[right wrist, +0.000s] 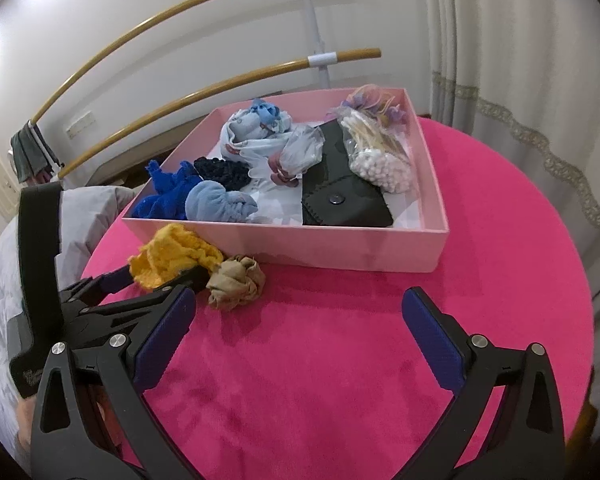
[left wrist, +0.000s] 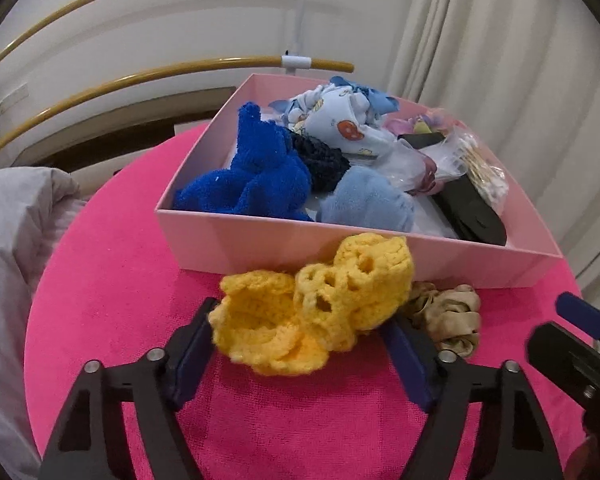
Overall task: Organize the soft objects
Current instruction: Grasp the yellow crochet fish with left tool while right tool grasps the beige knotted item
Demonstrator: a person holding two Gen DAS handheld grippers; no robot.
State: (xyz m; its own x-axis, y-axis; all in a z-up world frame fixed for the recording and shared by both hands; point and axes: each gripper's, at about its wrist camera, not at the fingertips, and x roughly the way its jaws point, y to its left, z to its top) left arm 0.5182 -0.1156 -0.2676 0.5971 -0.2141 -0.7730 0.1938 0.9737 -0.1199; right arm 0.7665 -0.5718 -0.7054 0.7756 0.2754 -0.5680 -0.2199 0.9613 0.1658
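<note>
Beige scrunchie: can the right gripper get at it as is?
Probably yes. The right gripper is open with bare pink cloth ahead; the beige scrunchie lies ahead-left, though the left gripper crowds its left side.

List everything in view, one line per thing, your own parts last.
yellow crochet piece: one, yellow, on the cloth before the box, between the left fingers
beige scrunchie: one, beige, beside it
pink box: one, pink, on the table
royal blue towel: one, blue, in box
light blue cloth: one, in box
navy scrunchie: one, in box
printed cloth: one, white-blue, in box
black pouch: one, in box
cotton swab bag: one, clear, in box
pink tablecloth: one
left gripper: around the yellow piece
right gripper: open, empty
</note>
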